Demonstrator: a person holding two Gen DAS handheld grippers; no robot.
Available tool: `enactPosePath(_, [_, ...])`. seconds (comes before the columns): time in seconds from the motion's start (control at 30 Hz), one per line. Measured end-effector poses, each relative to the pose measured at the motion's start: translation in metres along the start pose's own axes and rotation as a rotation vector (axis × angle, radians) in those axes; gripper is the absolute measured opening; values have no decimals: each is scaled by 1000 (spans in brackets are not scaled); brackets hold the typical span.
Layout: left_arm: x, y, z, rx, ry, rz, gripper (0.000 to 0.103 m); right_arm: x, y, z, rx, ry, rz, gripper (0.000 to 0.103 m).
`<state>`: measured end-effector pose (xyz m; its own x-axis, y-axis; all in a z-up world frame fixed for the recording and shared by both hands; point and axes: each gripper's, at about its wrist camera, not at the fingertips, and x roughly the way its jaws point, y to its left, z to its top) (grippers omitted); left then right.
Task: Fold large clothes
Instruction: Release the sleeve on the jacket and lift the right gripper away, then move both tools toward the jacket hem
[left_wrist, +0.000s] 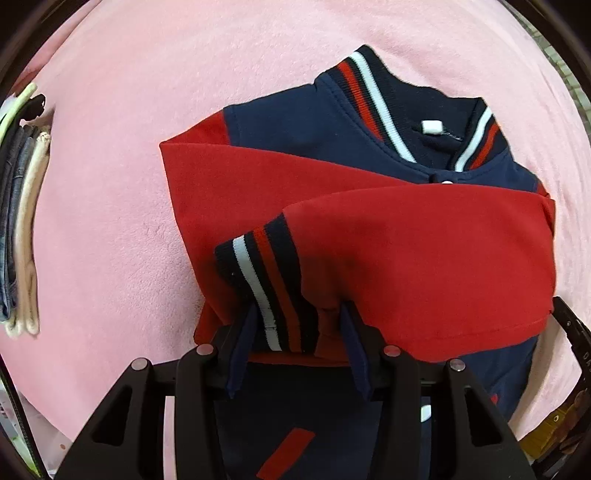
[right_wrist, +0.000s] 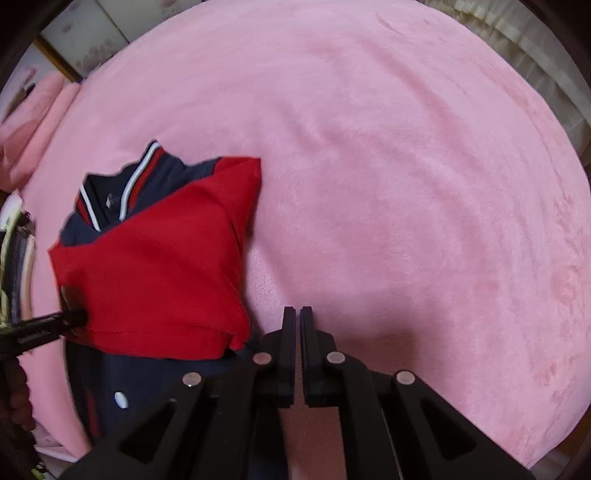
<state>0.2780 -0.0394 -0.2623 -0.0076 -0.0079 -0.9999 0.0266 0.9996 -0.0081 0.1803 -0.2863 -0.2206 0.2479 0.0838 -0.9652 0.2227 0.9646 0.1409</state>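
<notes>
Left gripper (left_wrist: 299, 332) clamps striped cuff (left_wrist: 266, 284) of jacket (left_wrist: 369, 229); right gripper (right_wrist: 298, 354) closed, empty. Knit looks soft, floppy, bulky; I'd grip ribbed edges.

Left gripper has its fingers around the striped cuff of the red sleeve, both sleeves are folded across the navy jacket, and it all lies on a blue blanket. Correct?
Not quite: the blanket is pink, not blue, as both wrist views show. The rest holds: the left gripper has its fingers around the striped cuff of the red sleeve, and both sleeves lie across the navy jacket.
</notes>
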Motion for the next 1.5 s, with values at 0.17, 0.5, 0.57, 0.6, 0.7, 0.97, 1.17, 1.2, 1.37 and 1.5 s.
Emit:
enactPosePath(0.17, [-32,-6,-5,-9,-44,-17,46,-28,-1,0,15,-13,46,2])
enactPosePath(0.5, [-100,4,-66,-11,-190,-83,82,-85,68,-23,-127,-80,215,64])
enactPosePath(0.57, [-115,15,-79,-7,-217,-74,90,-95,79,-31,-163,-84,223,66])
enactPosePath(0.6, [-119,18,-88,-3,-218,-65,92,-97,85,-34,-181,-84,220,66])
enactPosePath(0.7, [-131,30,-104,3,-216,-42,95,-107,95,-45,-208,-87,198,72])
enactPosePath(0.97, [-138,42,-139,27,-242,-61,100,-118,94,-73,-202,-85,179,78])
enactPosePath(1.17, [-131,55,-169,59,-234,-41,100,-113,74,-101,-190,-61,166,78])
enactPosePath(1.2, [-126,61,-176,58,-219,-44,100,-111,71,-105,-191,-59,164,78])
enactPosePath(1.37, [-106,84,-201,68,-177,-12,100,-101,40,-139,-168,-17,141,78])
enactPosePath(1.5, [-85,106,-218,73,-120,-45,100,-91,9,-162,-64,24,157,78])
